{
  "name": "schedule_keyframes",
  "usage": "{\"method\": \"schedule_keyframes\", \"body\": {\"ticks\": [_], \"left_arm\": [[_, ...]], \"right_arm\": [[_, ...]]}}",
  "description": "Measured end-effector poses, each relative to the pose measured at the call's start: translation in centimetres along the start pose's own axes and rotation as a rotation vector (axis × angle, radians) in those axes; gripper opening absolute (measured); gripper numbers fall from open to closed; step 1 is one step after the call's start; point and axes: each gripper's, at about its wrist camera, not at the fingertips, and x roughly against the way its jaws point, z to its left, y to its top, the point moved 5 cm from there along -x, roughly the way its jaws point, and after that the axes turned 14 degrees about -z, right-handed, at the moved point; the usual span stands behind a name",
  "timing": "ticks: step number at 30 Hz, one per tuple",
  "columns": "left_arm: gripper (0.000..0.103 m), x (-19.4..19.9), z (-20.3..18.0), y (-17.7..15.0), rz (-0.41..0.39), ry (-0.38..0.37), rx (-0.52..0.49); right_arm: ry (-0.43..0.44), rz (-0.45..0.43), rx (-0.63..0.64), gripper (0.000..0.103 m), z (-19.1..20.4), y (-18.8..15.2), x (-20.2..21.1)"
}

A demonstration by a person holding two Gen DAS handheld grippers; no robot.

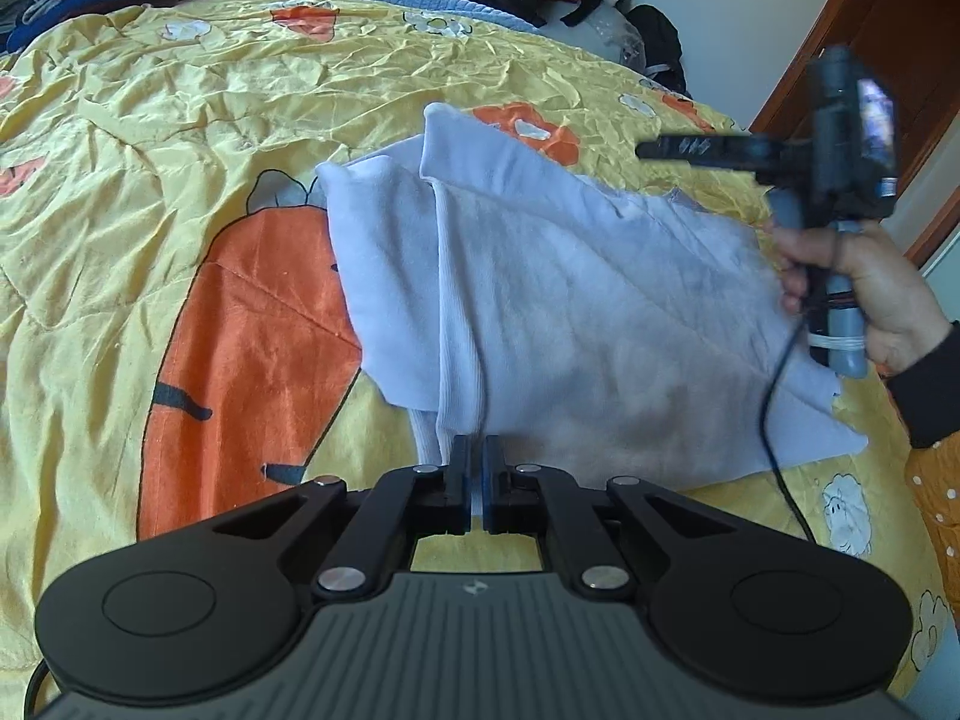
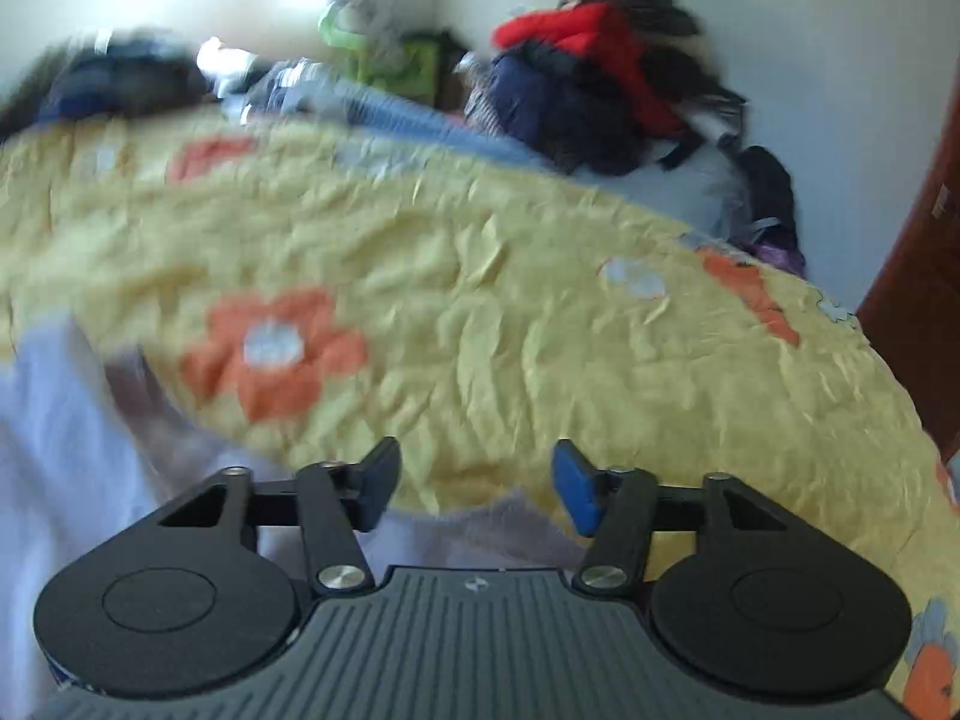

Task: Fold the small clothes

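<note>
**Little top half-folded on the bed**

The pale purple top [image 1: 540,276] lies on the yellow bed cover [image 1: 180,120]. The left hand-held gripper [image 1: 477,456] pinches the top's near edge tight. The right hand-held gripper [image 2: 474,480] hangs just above the top's far side, its fingers spread apart and holding nothing.

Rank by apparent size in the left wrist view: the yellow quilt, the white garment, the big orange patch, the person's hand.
1. Quilt, fills most of the view.
2. Garment.
3. Orange patch, close behind the garment; both lie near the camera, so this gap is unsure.
4. Hand, clearly smallest.
</note>
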Motion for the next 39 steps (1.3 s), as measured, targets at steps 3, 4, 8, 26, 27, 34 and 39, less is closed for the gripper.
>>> {"method": "schedule_keyframes", "body": {"ticks": [3,4,8,26,27,34,39], "left_arm": [[0.003,-0.1,-0.2,0.0,0.003,0.003,-0.009],[0.003,-0.1,-0.4,0.0,0.003,0.005,-0.014],[0.003,0.1,-0.9,-0.4,-0.002,0.022,-0.042],[0.003,0.0,-5.8,1.4,-0.044,-0.062,-0.1],[0.003,-0.5,-6.0,0.9,-0.024,-0.057,-0.103],[0.003,-0.3,-5.4,-0.1,-0.015,-0.03,-0.11],[0.003,-0.3,-5.8,-0.2,-0.011,-0.04,-0.112]], "right_arm": [[0.316,0.119,-0.026,0.056,3.0,-0.1,1.1],[0.404,0.184,-0.007,0.055,4.4,-0.8,1.1],[0.396,0.225,0.002,0.057,6.3,-2.3,-1.1],[0.162,0.257,-0.029,0.07,-6.7,-5.0,6.3],[0.022,0.227,0.031,0.071,-7.9,-5.2,6.2],[0.046,-0.012,-0.2,0.077,-10.5,-4.0,15.2],[0.238,0.022,-0.469,0.066,-10.8,-7.4,19.3]]}}
